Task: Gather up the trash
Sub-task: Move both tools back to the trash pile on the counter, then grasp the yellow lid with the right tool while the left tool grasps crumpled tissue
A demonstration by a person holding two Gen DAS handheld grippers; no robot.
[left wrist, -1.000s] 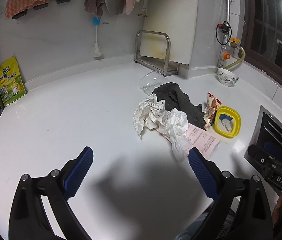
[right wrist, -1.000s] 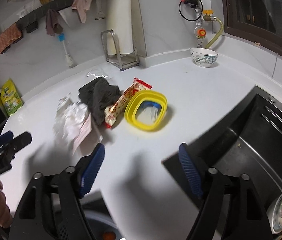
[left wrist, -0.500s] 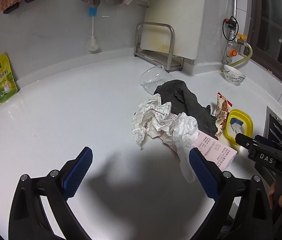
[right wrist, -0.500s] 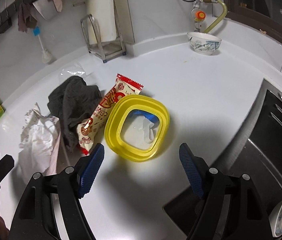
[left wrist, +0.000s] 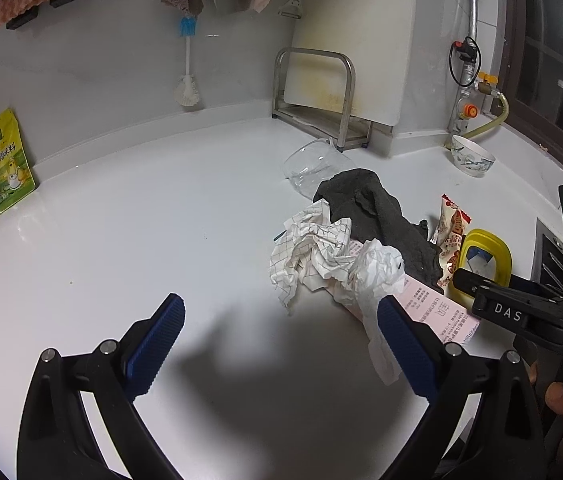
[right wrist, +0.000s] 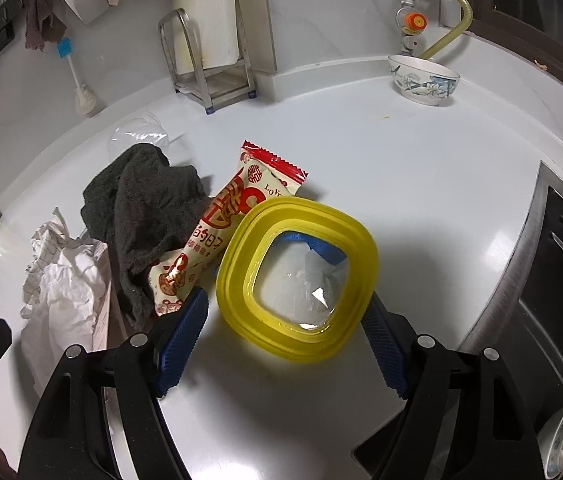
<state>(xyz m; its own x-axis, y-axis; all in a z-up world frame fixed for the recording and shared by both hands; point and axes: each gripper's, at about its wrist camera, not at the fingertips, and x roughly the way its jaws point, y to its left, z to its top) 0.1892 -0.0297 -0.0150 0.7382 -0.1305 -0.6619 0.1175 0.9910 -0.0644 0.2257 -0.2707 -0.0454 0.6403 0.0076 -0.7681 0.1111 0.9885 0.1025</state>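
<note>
From the left wrist view, the left gripper hangs over the white kitchen counter with its blue-padded jaws spread wide and nothing between them. Ahead of its right finger lies the trash pile: a crumpled white checked paper, a pink printed receipt partly beneath it, a dark grey cloth behind, and a red-and-cream snack wrapper leaning against a yellow square plastic lid towards the counter's right edge. A clear plastic cup lies on its side behind the cloth, near a steel rack at the back wall. A patterned ceramic bowl sits in the back right corner and a yellow-green seasoning pouch leans at the back left. The right gripper enters from the right edge, over the lid.

From the right wrist view, the right gripper has its jaws wide, straddling the yellow lid with gaps on both sides. The snack wrapper lies just left of the lid, overlapping the grey cloth; the crumpled paper is farther left. A dark sink borders the counter's right edge.
</note>
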